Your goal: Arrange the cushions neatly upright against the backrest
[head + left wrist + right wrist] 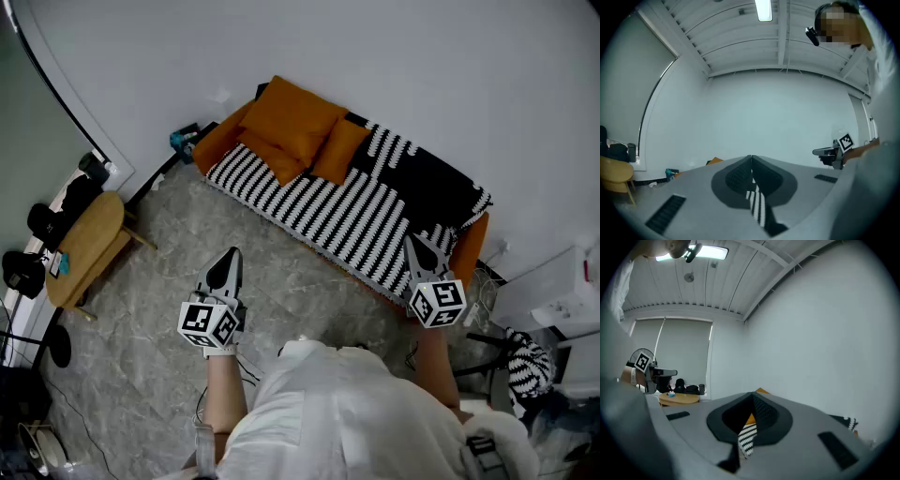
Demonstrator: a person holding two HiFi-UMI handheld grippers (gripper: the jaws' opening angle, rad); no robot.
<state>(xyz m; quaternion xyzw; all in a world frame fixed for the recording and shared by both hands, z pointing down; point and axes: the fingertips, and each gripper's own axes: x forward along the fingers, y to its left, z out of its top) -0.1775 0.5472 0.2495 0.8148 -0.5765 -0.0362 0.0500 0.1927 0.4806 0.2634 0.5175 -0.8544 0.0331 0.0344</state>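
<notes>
The three orange cushions are heaped together at one end of the sofa, leaning on one another and overlapping instead of standing side by side; the largest is tilted on top at the back, and the two smaller ones are slumped in front of it onto the striped throw. The backrest cannot be made out from above and is judged to run along the side that meets the wall, so the line on which the cushions are to be stood follows the sofa's long axis. That axis is slanted across the space in front of both grippers, from far ahead of the left one to close in front of the right one. The heap is found ahead of the left gripper and a little to its right, across a stretch of floor, while from the right gripper it lies ahead and well off to the left, along the whole seat. The left gripper is therefore judged to be the nearer one for the first reach. Both pairs of jaws are seen pressed together at the tips with nothing held between them, and both grippers are kept well apart from the cushions
</notes>
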